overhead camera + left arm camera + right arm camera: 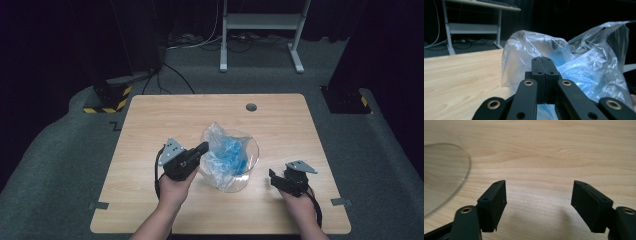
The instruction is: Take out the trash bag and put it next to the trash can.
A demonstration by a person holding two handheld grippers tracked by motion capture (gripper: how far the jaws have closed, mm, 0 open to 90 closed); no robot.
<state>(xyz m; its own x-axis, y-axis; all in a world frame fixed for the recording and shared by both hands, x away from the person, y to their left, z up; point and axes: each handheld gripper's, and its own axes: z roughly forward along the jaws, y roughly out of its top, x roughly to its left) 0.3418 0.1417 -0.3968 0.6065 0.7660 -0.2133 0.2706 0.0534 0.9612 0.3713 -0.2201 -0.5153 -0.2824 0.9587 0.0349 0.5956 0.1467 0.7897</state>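
High view: the left tool (202, 147) is reaching over the near-left rim of a clear glass bowl (252, 160) standing at the middle of the table (150, 120). A clear plastic bag (216, 136) with blue contents is sitting in the bowl, its crumpled top rising above the rim. The right tool (273, 177) is resting on the table just right of the bowl, apart from it. Wide bare table is lying open behind and to both sides; the near edge is close to both hands.

Left gripper view: the left tool (541, 61) is clenched, jaws pressed flat together against the bag (534, 47); whether film is pinched between them cannot be told. The step in hand appears to be lifting the bag from the bowl; the next move calls for a steady upward pull.

Right gripper view: the right tool (539, 195) is released, jaws wide apart over bare wood, the bowl's rim (465, 173) at its left, free to steady the bowl.
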